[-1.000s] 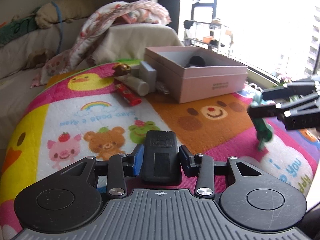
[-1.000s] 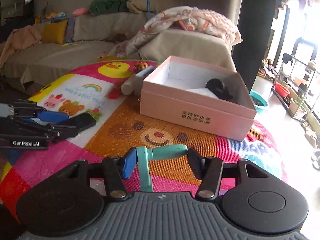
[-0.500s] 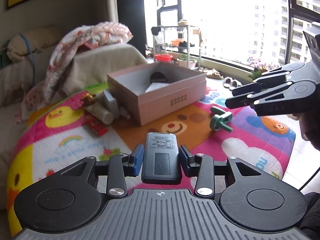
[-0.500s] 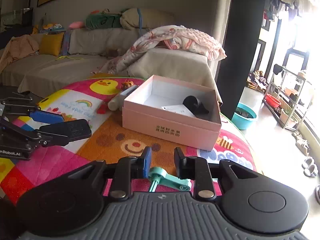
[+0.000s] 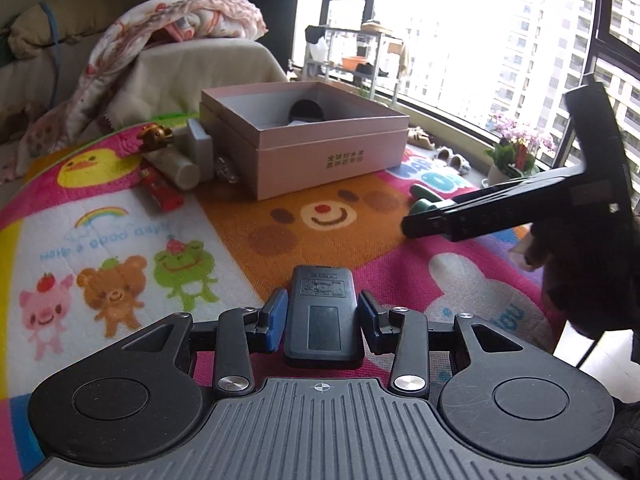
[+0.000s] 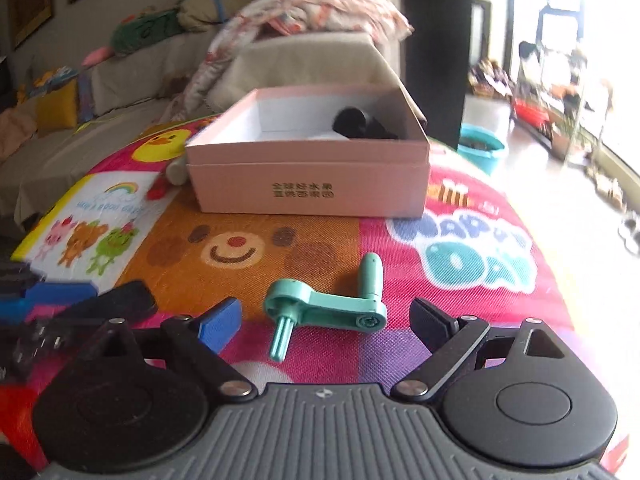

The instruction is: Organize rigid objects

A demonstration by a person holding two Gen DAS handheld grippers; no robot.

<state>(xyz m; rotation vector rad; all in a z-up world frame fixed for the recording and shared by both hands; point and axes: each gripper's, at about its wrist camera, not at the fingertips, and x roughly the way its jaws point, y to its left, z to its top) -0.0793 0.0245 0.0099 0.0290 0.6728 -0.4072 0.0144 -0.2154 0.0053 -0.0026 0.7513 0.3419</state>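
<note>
My left gripper [image 5: 322,314] is shut on a black remote [image 5: 323,292], held above the cartoon play mat [image 5: 120,240]. In the right wrist view the remote [image 6: 120,300] shows at the lower left. My right gripper [image 6: 326,316] is opening wide. A teal crank handle [image 6: 316,304] lies flat on the mat between its jaws, and neither pad touches it. From the left wrist view, the right gripper [image 5: 440,220] hovers over the teal crank handle [image 5: 424,200]. Behind it stands an open pink box [image 6: 308,188] holding a black round object [image 6: 356,122].
Left of the pink box [image 5: 332,152] lie a white tube [image 5: 176,164], a red lighter [image 5: 162,192], a small grey box [image 5: 202,148] and a brown figurine [image 5: 156,134]. A sofa with a crumpled blanket [image 5: 168,40] is behind. The mat drops off on the right, towards the window.
The right gripper had the teal crank between its jaws a second ago. It then let it down onto the mat, narrowed, and now stands wide around it. The left still holds the remote.
</note>
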